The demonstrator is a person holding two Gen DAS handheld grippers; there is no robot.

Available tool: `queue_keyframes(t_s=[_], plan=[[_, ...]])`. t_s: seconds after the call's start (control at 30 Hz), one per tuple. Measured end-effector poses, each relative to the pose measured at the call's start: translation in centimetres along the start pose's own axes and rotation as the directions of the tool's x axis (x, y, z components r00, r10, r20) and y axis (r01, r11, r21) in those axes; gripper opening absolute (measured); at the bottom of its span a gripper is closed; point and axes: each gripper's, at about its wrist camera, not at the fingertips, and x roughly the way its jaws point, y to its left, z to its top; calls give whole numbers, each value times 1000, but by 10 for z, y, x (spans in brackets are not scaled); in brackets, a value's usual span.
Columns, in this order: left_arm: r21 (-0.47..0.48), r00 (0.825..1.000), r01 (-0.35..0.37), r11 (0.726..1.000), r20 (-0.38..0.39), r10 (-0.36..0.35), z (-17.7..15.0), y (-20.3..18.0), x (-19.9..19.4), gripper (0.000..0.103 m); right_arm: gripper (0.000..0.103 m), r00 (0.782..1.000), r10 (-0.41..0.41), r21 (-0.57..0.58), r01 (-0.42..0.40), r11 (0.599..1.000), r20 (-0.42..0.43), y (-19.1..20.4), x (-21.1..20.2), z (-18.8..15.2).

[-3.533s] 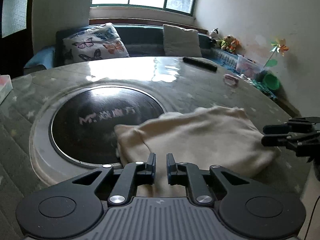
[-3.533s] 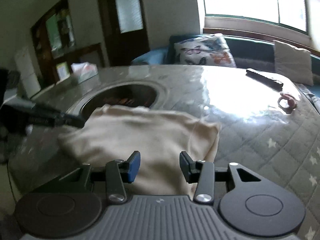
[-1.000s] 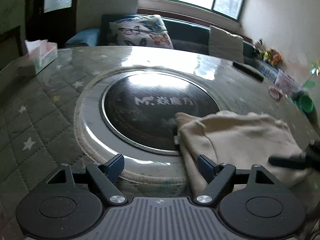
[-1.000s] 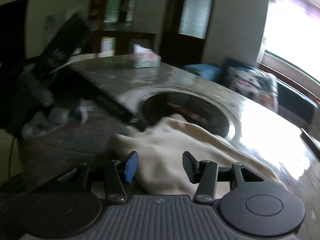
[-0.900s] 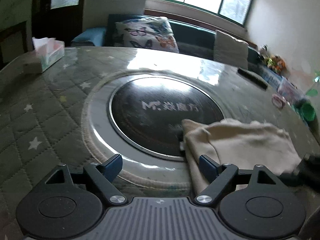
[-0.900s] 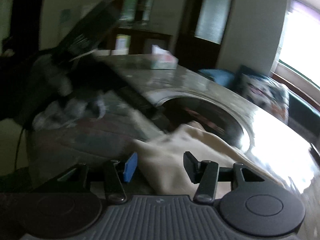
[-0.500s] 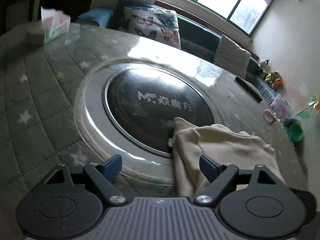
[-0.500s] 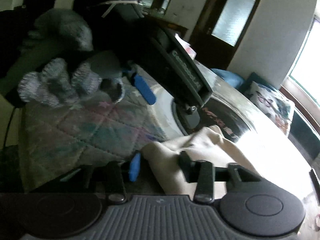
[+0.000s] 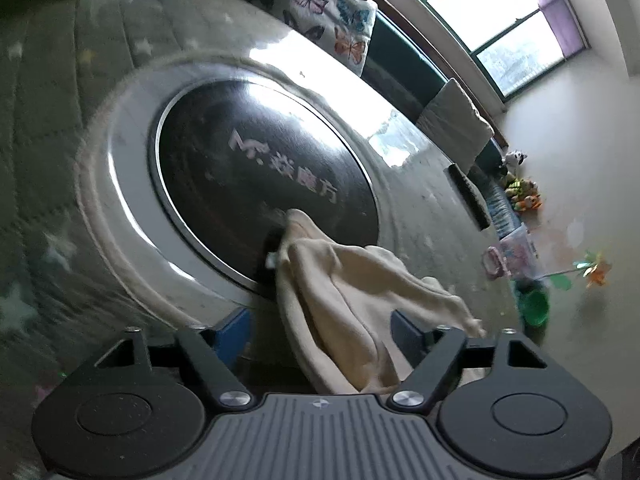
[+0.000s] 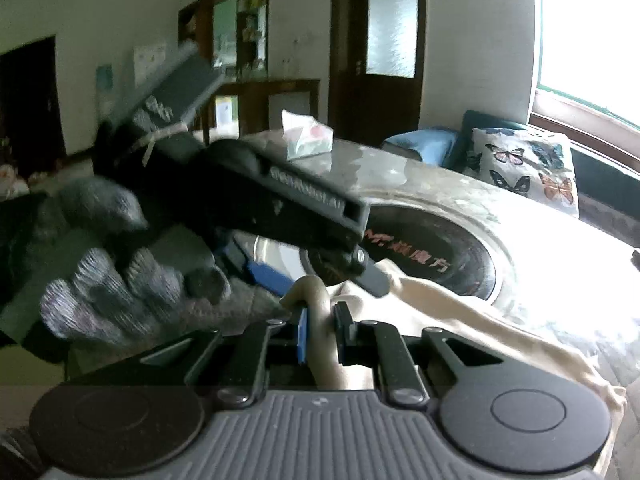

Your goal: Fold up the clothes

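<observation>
A cream garment (image 9: 348,304) lies rumpled on the quilted table, one corner over the edge of the dark round glass plate (image 9: 256,160). My left gripper (image 9: 322,334) is open, its jaws wide on either side of the garment's near edge. In the right wrist view my right gripper (image 10: 323,334) is shut on a bunched fold of the cream garment (image 10: 448,312) and lifts it a little. The left gripper's body (image 10: 280,200) and the gloved hand (image 10: 112,260) holding it show just beyond, close to the same cloth edge.
A tissue box (image 10: 306,140) stands on the far side of the table. A dark remote (image 9: 468,196) and a pink item (image 9: 494,262) lie near the right edge. A butterfly cushion (image 9: 332,20) sits on the sofa behind. Toys (image 9: 520,192) lie by the wall.
My right gripper has closed from open onto the near edge of the garment and raised it. My left gripper has tilted and moved closer to the cloth, staying open.
</observation>
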Motion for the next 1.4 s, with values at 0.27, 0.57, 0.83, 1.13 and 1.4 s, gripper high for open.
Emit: queue_keyframes(t_s=[0.27,0.57,0.83,1.13,1.4], plan=[[-76,999,41,996,-24,-43,-2,7,15,18,12,999,36,28,-36,999,8,-5,-16,-8],[-50,999,31,998,-13,-31,-3,4,14,16,17,999,-50,195,46,980,16,-56,-39,-24],[-37,1000,24,999,-12,-25,-4,3,14,16,18,958,-276,347,284,894,-74,-135,-33,-53],[-19,1000,12,1000,-12,-12,-5,1,14,16,17,924,-374,451,369,813,-81,-179,-45,-66],[-3,1000,6,1000,-9,-6,-4,1,12,16,41,918,-376,512,386,767,-127,-199,-39,-84]])
